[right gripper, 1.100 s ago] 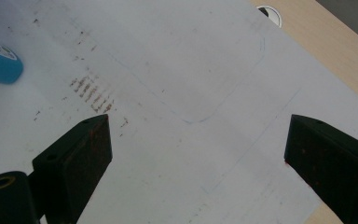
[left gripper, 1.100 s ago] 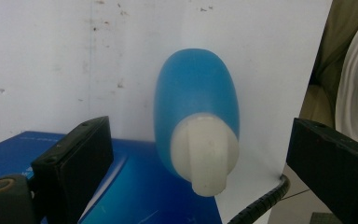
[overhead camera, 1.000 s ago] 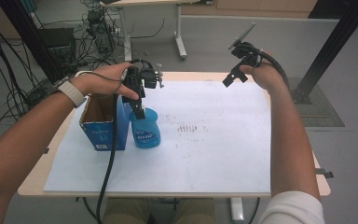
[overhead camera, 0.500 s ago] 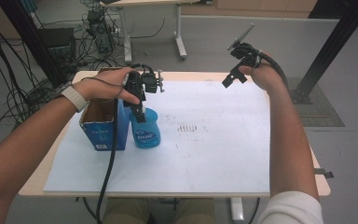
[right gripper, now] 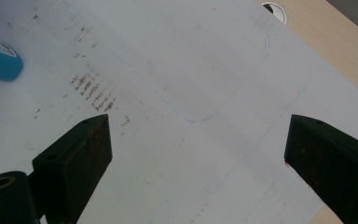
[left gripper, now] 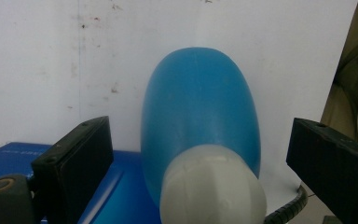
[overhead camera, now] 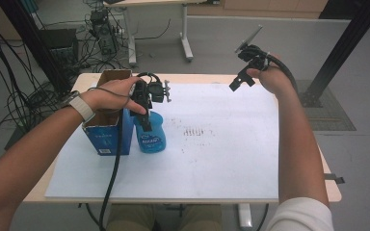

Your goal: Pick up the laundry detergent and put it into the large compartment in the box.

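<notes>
A blue plastic bottle (overhead camera: 151, 136) with a white cap (left gripper: 212, 186) stands upright on the white paper, touching the right side of a blue carton (overhead camera: 105, 137). My left gripper (overhead camera: 146, 122) points down over the bottle's top. In the left gripper view it (left gripper: 198, 127) is open, with its jaws wide on either side of the cap and not touching it. My right gripper (overhead camera: 243, 72) is held up over the table's far right edge. In its own view it (right gripper: 198, 122) is open with only stained paper between the jaws.
The blue carton's top (overhead camera: 113, 79) is open. White paper (overhead camera: 221, 159) covers most of the wooden table (overhead camera: 207, 77), with dark smudges (overhead camera: 197, 132) at its middle. A cable hole (right gripper: 275, 9) sits in the tabletop. A cable (overhead camera: 113, 173) trails from the left gripper toward the near edge.
My left hand and gripper have shifted slightly toward the near side and down over the bottle. The bottle, the carton and the right gripper have barely moved.
</notes>
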Action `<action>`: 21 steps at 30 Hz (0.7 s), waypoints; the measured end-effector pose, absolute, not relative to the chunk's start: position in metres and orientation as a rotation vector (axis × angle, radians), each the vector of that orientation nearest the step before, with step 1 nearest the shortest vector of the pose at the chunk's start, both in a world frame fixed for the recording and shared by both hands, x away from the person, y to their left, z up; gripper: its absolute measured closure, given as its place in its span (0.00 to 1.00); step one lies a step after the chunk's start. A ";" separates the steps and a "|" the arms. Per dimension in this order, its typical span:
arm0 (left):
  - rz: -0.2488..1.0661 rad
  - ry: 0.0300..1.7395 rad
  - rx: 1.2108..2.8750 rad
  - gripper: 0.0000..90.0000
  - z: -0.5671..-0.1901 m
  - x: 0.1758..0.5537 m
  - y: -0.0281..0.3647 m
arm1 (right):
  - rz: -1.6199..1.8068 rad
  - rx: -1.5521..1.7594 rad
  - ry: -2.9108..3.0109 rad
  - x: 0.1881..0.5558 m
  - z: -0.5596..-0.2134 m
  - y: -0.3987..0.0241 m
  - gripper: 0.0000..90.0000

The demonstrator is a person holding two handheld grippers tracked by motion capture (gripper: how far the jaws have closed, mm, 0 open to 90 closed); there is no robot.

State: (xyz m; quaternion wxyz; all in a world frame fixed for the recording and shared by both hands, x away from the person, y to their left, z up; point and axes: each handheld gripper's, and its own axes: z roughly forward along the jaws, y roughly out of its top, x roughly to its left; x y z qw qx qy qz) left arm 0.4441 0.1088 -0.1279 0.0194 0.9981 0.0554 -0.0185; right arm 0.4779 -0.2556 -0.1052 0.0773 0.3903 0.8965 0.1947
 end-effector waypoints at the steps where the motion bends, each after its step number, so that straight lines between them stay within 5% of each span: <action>1: -0.055 0.174 3.100 0.08 -0.129 0.444 0.108 | 0.584 1.171 2.683 0.478 -0.105 -0.256 0.08; 21: -0.049 0.169 3.117 0.09 -0.148 0.442 0.105 | 0.583 1.168 2.684 0.478 -0.105 -0.255 0.08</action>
